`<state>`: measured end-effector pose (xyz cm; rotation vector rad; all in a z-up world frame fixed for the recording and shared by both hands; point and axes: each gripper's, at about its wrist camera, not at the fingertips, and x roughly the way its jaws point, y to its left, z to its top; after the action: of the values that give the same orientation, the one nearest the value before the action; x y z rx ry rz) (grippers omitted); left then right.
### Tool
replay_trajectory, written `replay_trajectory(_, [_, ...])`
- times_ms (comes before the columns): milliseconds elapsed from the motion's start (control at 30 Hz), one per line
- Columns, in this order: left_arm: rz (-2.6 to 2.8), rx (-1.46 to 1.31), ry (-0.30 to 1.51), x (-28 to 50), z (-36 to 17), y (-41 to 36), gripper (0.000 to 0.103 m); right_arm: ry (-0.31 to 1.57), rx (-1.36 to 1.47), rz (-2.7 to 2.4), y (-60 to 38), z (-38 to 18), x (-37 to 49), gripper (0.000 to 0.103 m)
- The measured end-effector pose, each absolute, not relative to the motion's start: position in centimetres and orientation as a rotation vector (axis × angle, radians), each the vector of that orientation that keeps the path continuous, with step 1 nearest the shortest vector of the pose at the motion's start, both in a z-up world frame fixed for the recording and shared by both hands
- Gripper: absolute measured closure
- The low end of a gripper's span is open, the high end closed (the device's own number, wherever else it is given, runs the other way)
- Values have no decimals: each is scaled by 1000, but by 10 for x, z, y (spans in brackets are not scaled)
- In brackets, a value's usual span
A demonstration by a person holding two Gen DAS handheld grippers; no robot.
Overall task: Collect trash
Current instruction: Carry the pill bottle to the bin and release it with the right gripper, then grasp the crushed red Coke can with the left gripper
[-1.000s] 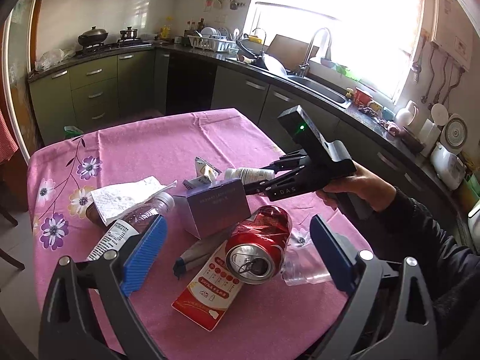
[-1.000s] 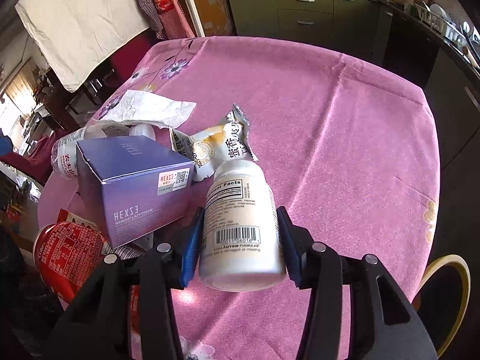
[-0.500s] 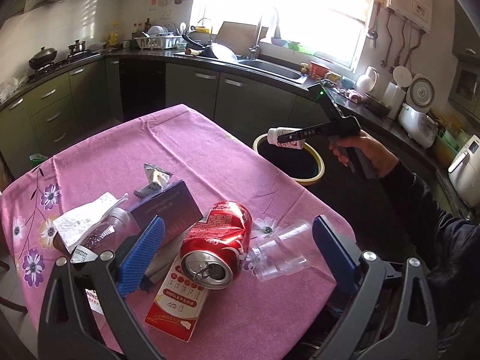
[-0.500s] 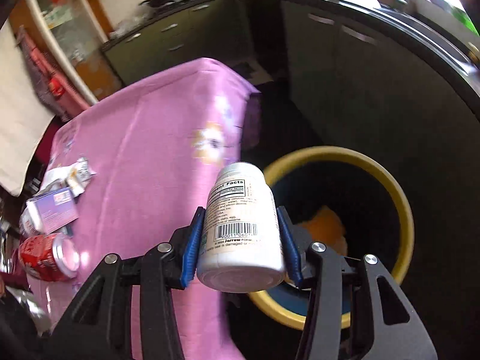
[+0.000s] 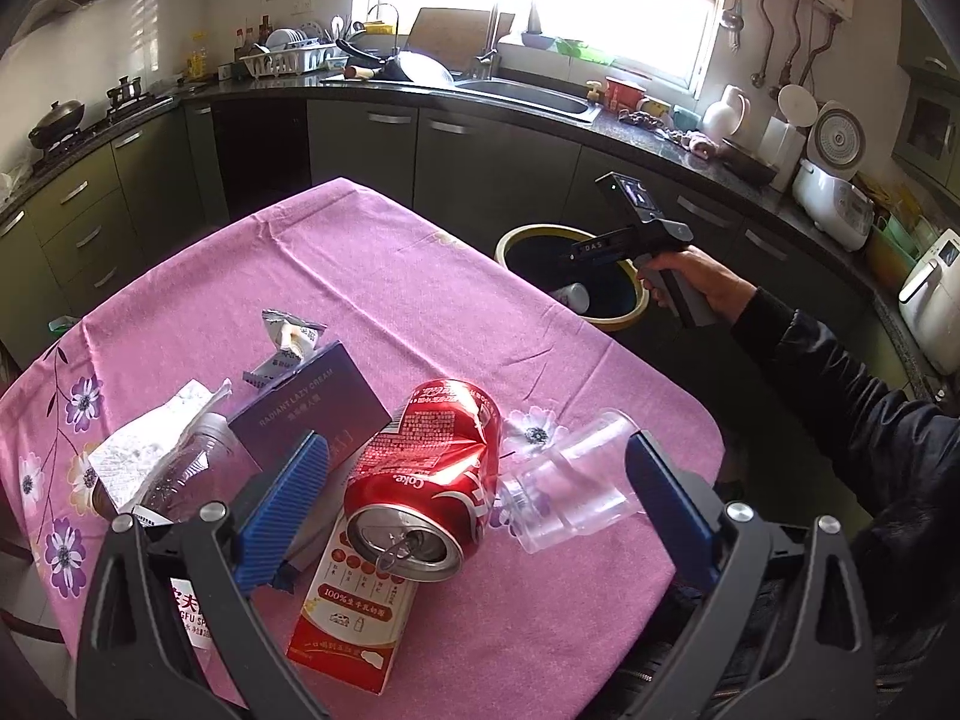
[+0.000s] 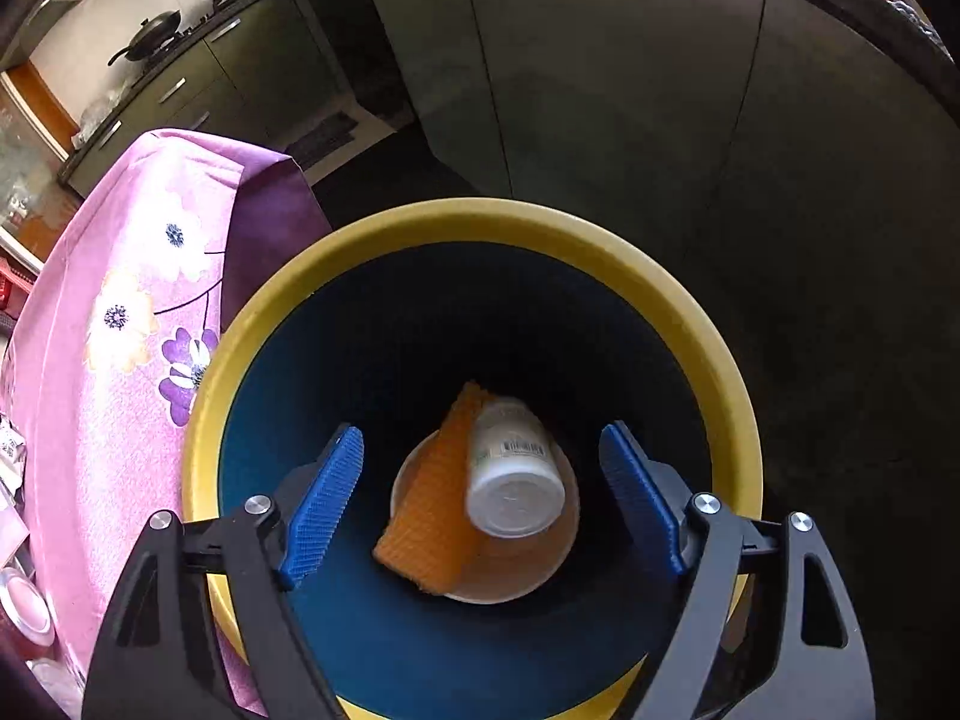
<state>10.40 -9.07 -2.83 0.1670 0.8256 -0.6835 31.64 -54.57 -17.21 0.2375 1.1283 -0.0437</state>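
Your right hand-held gripper hangs over the yellow-rimmed bin, jaws just sprung wide, nothing between them. The white pill bottle is dropping inside the bin, above an orange scrap on the bottom. This drop looks done.

Your left hand-held gripper is wide too, straddling the red can and clear cup on the worktop beside the bin, pads clear of both. Next: close on one, probably the can, and carry it over the bin.
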Motion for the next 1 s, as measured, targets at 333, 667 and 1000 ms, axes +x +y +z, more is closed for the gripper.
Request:
replay_trajectory(333, [-702, 196, 871, 112, -40, -99, 8, 992, 234, 60, -499, -126, 251, 28])
replay_trajectory(667, [-683, 221, 1013, 134, -66, -109, 8, 944, 168, 163, -442, -103, 207, 28])
replay_trajectory(1000, [-673, 201, 1097, 147, -82, -108, 8, 955, 150, 206, -413, -103, 206, 28])
